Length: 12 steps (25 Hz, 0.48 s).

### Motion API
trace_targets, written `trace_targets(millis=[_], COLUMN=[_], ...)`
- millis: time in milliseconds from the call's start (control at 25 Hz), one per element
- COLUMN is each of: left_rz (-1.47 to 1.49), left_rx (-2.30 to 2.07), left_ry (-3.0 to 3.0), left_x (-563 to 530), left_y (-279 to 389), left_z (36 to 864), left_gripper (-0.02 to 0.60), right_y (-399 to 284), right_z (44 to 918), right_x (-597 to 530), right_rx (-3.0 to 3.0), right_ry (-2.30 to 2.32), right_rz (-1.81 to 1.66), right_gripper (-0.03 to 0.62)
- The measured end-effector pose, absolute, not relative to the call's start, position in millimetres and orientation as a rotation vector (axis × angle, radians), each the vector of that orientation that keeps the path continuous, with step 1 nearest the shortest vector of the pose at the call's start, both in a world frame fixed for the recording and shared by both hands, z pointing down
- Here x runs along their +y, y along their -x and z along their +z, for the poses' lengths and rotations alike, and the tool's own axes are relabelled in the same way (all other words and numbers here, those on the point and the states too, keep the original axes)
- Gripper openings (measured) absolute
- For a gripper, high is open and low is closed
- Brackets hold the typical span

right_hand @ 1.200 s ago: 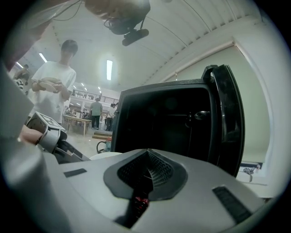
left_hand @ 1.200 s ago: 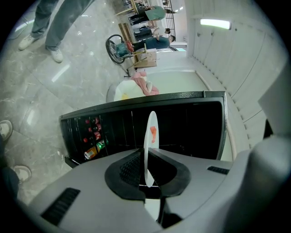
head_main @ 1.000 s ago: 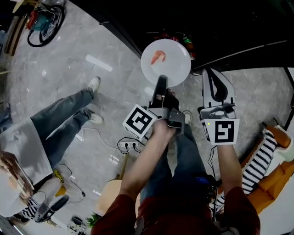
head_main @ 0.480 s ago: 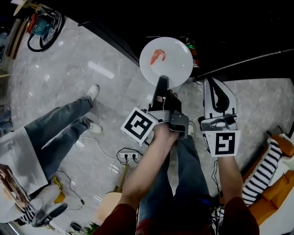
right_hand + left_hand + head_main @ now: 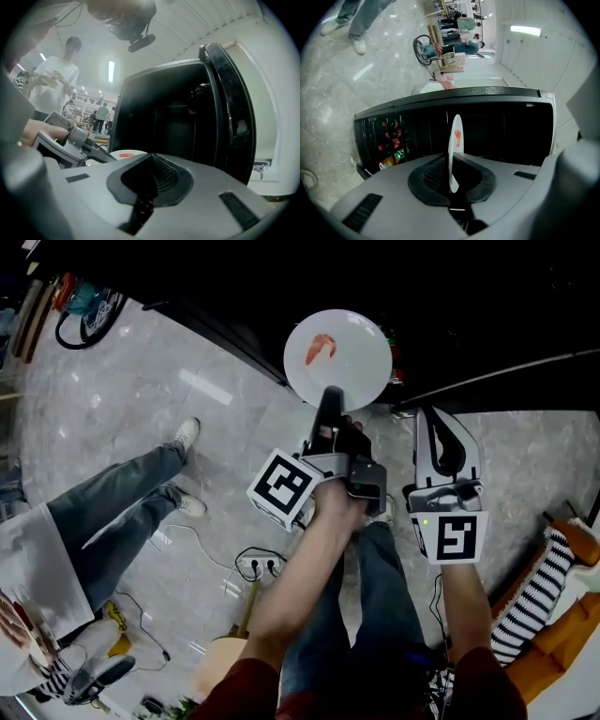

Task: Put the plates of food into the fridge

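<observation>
A white plate (image 5: 337, 357) with a small orange-red piece of food (image 5: 319, 348) is held out level in front of the black fridge's dark opening (image 5: 450, 306). My left gripper (image 5: 330, 401) is shut on the plate's near rim. In the left gripper view the plate (image 5: 453, 154) stands edge-on between the jaws, the food (image 5: 458, 136) on its right face, and the left gripper (image 5: 453, 185) clamps its lower edge. My right gripper (image 5: 439, 420) hangs to the plate's right, shut and empty. In the right gripper view the right gripper (image 5: 151, 157) points into the fridge (image 5: 164, 122).
The fridge door (image 5: 391, 140) holds bottles and cans; in the right gripper view a door (image 5: 232, 108) stands open at the right. A person in jeans (image 5: 122, 493) stands on the left. Cables and a power strip (image 5: 258, 540) lie on the marble floor. An orange chair with striped cloth (image 5: 553, 568) is at the right.
My left gripper has carried the plate a little farther forward, towards the fridge's dark opening. The right gripper has hardly moved. The person on the left has shifted slightly.
</observation>
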<state>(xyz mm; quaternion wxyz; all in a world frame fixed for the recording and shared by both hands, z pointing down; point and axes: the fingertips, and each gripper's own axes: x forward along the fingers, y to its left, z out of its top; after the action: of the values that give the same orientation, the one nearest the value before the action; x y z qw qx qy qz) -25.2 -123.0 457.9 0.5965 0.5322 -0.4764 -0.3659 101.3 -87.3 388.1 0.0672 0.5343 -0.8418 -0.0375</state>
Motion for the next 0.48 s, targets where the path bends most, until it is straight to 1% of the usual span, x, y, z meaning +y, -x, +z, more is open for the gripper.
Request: trace_targets(millis=[240, 480], left_rz=[-0.834, -0.824], left_rx=[-1.130, -1.138], left_ry=[-1.210, -1.218], left_x=[-155.2, -158.7], left_y=[13.0, 12.6], left_z=[474.4, 470.3], left_gripper=[0.023, 0.023], right_y=[-115.2, -113.7], right_z=[402.1, 396.6], right_x=[-112.1, -105.5], right_rx=[-2.530, -2.529], right_ry=[-1.604, -1.610], right_rz=[-0.081, -0.095], right_gripper=[0.011, 0.011])
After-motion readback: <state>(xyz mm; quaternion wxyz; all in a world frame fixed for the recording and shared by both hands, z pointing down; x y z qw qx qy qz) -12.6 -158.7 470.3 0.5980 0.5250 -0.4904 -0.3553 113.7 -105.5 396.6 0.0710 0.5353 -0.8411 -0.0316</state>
